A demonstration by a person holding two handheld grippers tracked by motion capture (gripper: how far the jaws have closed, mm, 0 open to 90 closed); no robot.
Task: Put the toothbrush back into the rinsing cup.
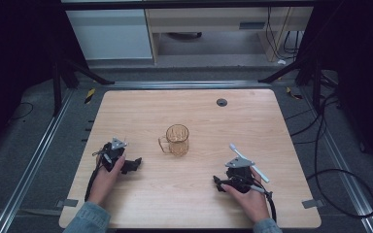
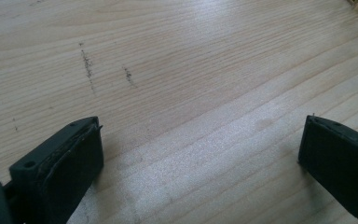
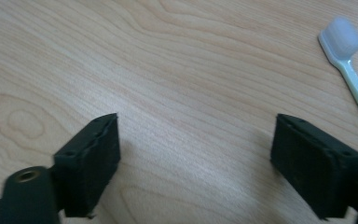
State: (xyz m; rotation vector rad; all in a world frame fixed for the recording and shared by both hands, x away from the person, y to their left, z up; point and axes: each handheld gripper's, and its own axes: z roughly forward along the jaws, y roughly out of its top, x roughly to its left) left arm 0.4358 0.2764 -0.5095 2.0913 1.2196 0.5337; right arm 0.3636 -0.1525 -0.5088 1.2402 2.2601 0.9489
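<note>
**Toothbrush waits beside the right gripper**

One toothbrush (image 1: 248,162) lies flat on the desk (image 1: 194,111), right of the one amber mug (image 1: 177,140) and just beside the right gripper (image 1: 217,181). The left gripper (image 1: 137,162) rests left of the mug. Both grippers' fingers are spread with nothing between them. The approach seems in hand; next, the right gripper likely must swing over the handle and close

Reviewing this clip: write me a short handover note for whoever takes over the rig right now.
Left gripper: open, nothing between the jaws, low over the table.
Right gripper: open, holding nothing, beside the toothbrush.
Toothbrush lies flat at the right, bristle end away from the person. Amber cup stands upright mid-table.
Done: nothing gripped yet.
Left: probably pick up the toothbrush and stand it in the cup.
</note>
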